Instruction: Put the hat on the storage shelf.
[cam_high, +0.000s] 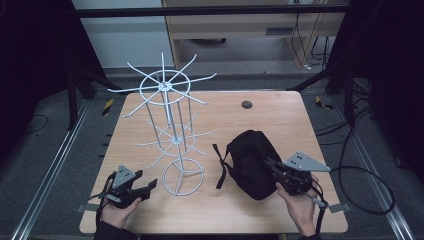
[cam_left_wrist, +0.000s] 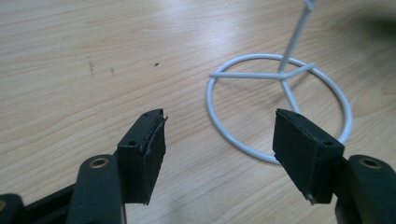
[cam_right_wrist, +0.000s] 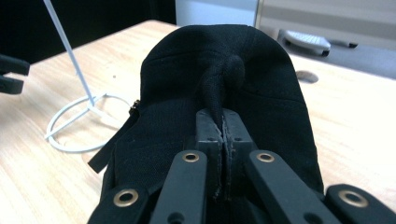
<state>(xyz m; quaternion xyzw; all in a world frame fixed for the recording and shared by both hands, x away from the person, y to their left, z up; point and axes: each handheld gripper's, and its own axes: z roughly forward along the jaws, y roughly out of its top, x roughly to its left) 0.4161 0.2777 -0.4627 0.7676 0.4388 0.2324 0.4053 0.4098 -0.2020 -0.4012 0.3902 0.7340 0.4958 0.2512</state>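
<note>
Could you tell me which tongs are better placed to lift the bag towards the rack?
Right: the right tongs are already shut on the bag's loop; the left tongs are open, empty.

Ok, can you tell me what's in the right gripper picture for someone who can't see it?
The right gripper has its two black jaws pinched shut on a fabric loop of a black bag lying on a wooden table. To the left stands the round base of a white wire rack.
</note>
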